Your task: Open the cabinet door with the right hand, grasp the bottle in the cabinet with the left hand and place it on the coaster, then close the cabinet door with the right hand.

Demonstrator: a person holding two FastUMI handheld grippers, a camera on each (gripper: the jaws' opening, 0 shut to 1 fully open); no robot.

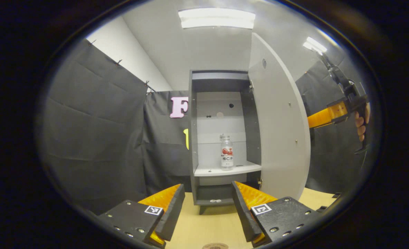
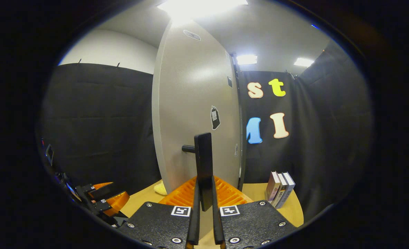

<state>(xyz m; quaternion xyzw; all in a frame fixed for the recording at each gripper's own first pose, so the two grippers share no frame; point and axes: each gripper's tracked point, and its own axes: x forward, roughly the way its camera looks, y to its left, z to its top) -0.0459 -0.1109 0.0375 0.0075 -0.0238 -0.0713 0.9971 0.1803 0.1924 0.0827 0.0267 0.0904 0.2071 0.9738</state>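
Cabinet stands on the wood worktop w/ its door swung wide open to the right side in the left gripper view. Bottle stands upright on the cabinet's middle shelf, clear w/ a white cap and a red-and-white label, toward the shelf's right half, apart from the walls. Left tongs are spread wide, nothing between them, low over the worktop in front of the cabinet and well short of the bottle. A round brown edge at the bottom of that view, prob. the coaster, lies on the worktop just under the tongs. Right tongs are pressed together on the door's dark vertical handle, both fingers against it, seen in the right gripper view w/ the door's outer face right ahead. A few books stand leaning on the worktop to the right of the door. Left gripper view also catches the right gripper and the hand holding it beyond the door's edge.
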